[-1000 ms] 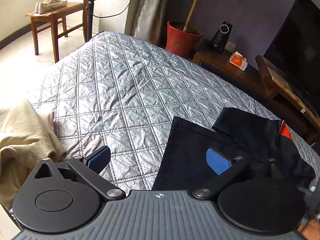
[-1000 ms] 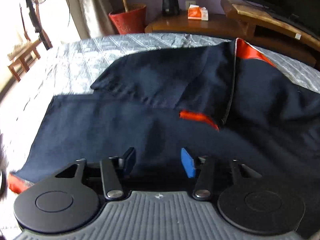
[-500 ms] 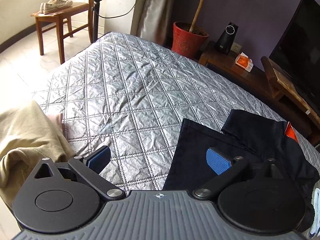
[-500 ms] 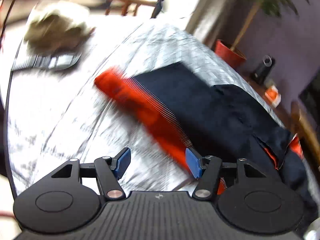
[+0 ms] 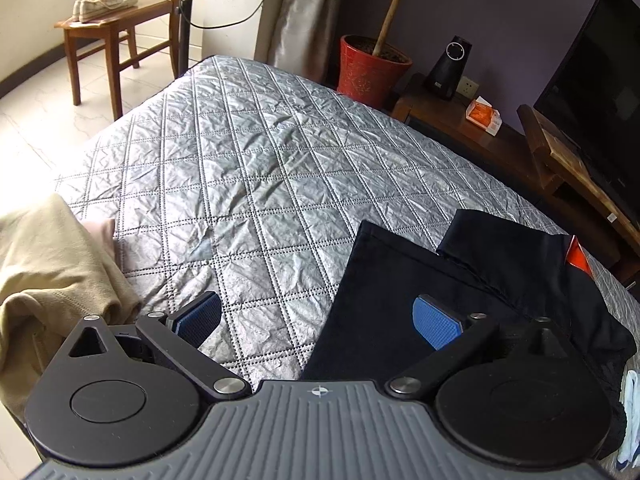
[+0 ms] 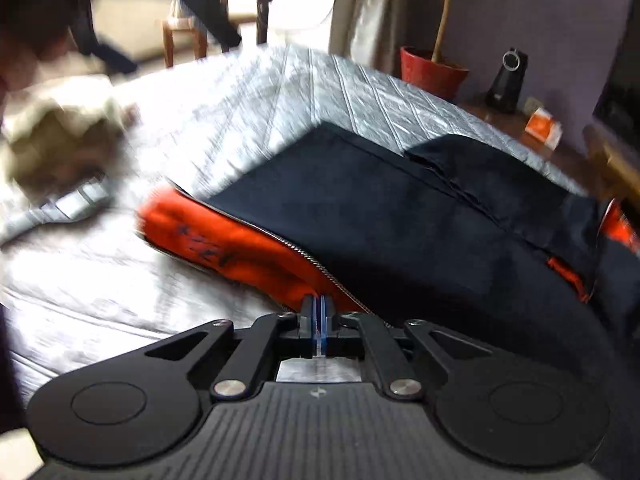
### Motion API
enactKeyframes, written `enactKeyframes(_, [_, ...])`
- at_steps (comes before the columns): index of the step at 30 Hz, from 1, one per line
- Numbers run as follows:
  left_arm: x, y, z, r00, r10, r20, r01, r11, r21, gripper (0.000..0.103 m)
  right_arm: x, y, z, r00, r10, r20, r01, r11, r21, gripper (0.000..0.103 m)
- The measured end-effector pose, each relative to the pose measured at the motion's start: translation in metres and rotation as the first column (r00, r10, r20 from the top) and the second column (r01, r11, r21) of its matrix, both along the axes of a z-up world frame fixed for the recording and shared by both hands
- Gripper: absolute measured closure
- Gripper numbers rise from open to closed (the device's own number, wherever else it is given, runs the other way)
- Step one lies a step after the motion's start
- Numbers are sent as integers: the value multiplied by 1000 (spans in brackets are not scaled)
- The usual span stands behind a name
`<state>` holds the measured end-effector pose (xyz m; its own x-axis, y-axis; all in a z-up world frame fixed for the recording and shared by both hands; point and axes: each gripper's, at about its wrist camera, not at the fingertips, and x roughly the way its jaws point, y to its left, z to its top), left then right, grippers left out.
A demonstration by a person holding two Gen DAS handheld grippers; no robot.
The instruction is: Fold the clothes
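A beige garment (image 5: 48, 276) lies bunched at the left edge of a bed covered in a silver quilted spread (image 5: 256, 168). The left tongs (image 5: 316, 318) hover above it with their blue pads wide apart and nothing between them. To their right a navy jacket (image 5: 400, 304) with orange lining (image 6: 232, 248) is spread flat on the bed. At its near edge the right tongs (image 6: 319, 312) have just been closing and now press together on a thin bit of the orange-lined hem beside the zipper (image 6: 320, 268), though that view is blurred.
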<state>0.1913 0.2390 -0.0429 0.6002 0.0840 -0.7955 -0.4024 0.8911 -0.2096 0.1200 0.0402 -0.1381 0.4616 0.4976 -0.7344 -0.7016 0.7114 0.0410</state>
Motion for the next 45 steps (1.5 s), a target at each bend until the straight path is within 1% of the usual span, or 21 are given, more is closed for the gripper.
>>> enactKeyframes(4, [0, 1, 1, 1000, 5, 4, -5, 1000, -1, 0, -29, -6, 19, 991, 108, -76, -100, 990, 96, 101])
enactKeyframes(6, [0, -1, 1, 1000, 2, 3, -2, 1000, 3, 0, -47, -5, 24, 985, 159, -67, -152, 984, 96, 99])
enactKeyframes(8, [0, -2, 1, 1000, 4, 0, -4, 1000, 10, 0, -55, -4, 27, 990, 142, -12, -141, 988, 62, 92])
enactKeyframes(10, [0, -2, 1, 1000, 8, -1, -8, 1000, 13, 0, -56, -2, 25, 990, 95, 109, -93, 995, -23, 47])
enactKeyframes(11, [1, -2, 1, 1000, 10, 0, -10, 1000, 12, 0, -58, 0, 23, 984, 94, 154, -84, 994, -69, 41])
enactKeyframes(18, [3, -6, -1, 1000, -2, -8, 3, 1000, 22, 0, -33, 38, -20, 976, 124, 181, -88, 977, -194, 47])
enactKeyframes(20, [4, -7, -2, 1000, -7, -11, 7, 1000, 24, 0, -24, 39, -28, 980, 110, 166, -74, 975, -210, 56])
enactKeyframes(21, [4, -6, -2, 1000, -6, -9, 6, 1000, 21, 0, -21, 37, -32, 984, 102, 144, -71, 976, -208, 66])
enactKeyframes(22, [4, -6, -2, 1000, -5, -6, 5, 1000, 19, 0, -18, 34, -33, 989, 93, 116, -71, 980, -184, 83])
enactKeyframes(23, [4, -6, -1, 1000, -5, -4, 5, 1000, 17, 0, -15, 30, -33, 992, 86, 87, -71, 985, -155, 89])
enactKeyframes(26, [5, -8, -2, 1000, -9, -7, 9, 1000, 19, 0, -2, 26, -35, 999, 43, 8, -42, 995, -88, 93])
enactKeyframes(27, [5, -9, -2, 1000, -11, -8, 11, 1000, 20, 0, -3, 24, -33, 999, 32, -26, -33, 998, -57, 100])
enactKeyframes(33, [6, -15, -3, 1000, -20, -12, 20, 999, 27, 0, -29, 25, -25, 979, 70, -191, -58, 996, 66, 99])
enactKeyframes(35, [7, -19, -4, 999, -30, -15, 30, 999, 32, 0, -36, 19, -15, 978, 78, -195, -55, 991, 123, 99])
enactKeyframes(36, [7, -21, -5, 999, -35, -16, 35, 999, 33, 0, -38, 15, -9, 978, 82, -194, -53, 987, 151, 89])
enactKeyframes(38, [8, -25, -5, 999, -45, -17, 46, 998, 35, 0, -36, -8, 6, 984, 25, -177, 7, 983, 181, 84])
enactKeyframes(40, [8, -27, -5, 999, -52, -17, 53, 998, 37, 0, -25, -55, 21, 979, -135, -151, 166, 962, 216, 75])
enactKeyframes(41, [8, -29, -5, 998, -55, -16, 56, 998, 37, 0, -17, -86, 26, 955, -253, -154, 283, 932, 225, 70])
enactKeyframes(42, [8, -30, -5, 998, -58, -17, 59, 998, 38, 0, -8, -124, 26, 902, -394, -177, 428, 872, 238, 61])
enactKeyframes(44, [9, -33, -6, 998, -66, -18, 66, 997, 41, 0, 5, -195, 21, 732, -640, -233, 681, 694, 234, 62])
enactKeyframes(45, [9, -35, -6, 997, -71, -19, 72, 996, 45, 0, 9, -225, 16, 630, -733, -258, 777, 594, 211, 66])
